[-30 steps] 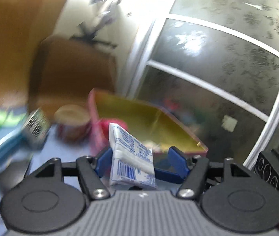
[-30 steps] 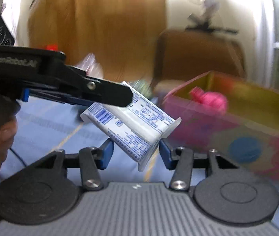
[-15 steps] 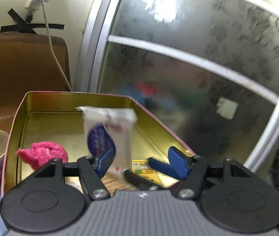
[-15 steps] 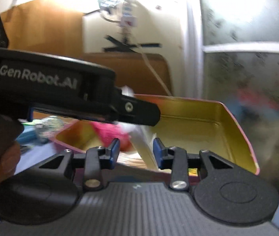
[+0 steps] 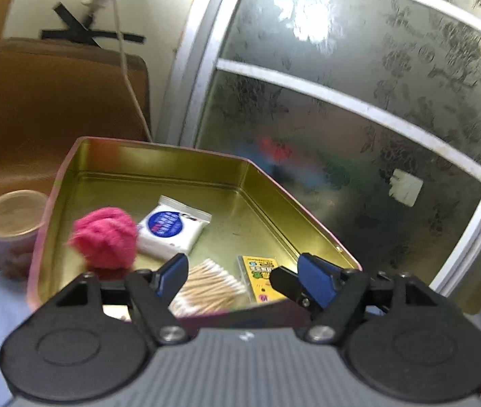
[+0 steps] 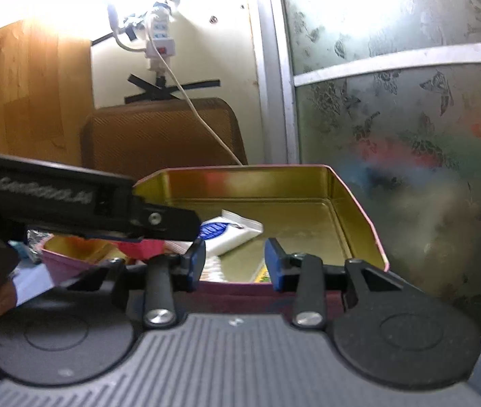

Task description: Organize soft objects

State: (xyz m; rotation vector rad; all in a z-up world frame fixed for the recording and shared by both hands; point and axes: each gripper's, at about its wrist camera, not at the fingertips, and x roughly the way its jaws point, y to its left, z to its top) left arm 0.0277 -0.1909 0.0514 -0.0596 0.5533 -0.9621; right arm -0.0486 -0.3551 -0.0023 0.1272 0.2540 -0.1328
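A white tissue pack (image 5: 172,229) with a blue round label lies flat in the gold-lined tin box (image 5: 274,196), beside a pink fluffy ball (image 5: 104,240). The same tissue pack (image 6: 230,234) shows in the right wrist view inside the tin box (image 6: 352,217). My left gripper (image 5: 240,274) hangs over the box's near wall, its jaws opening with nothing between them. My right gripper (image 6: 235,259) is at the box's near edge, open and empty. The left gripper's black body (image 6: 71,200) crosses the right wrist view on the left.
In the box also lie a bundle of cotton swabs (image 5: 206,291) and a yellow card packet (image 5: 257,271). A plastic cup (image 5: 11,227) stands left of the box. A brown chair back (image 5: 60,108) and a frosted glass door (image 5: 359,101) stand behind.
The tissue pack left the left gripper's jaws and now lies in the tin box. Both grippers swung toward the box, and the left jaws spread wider.
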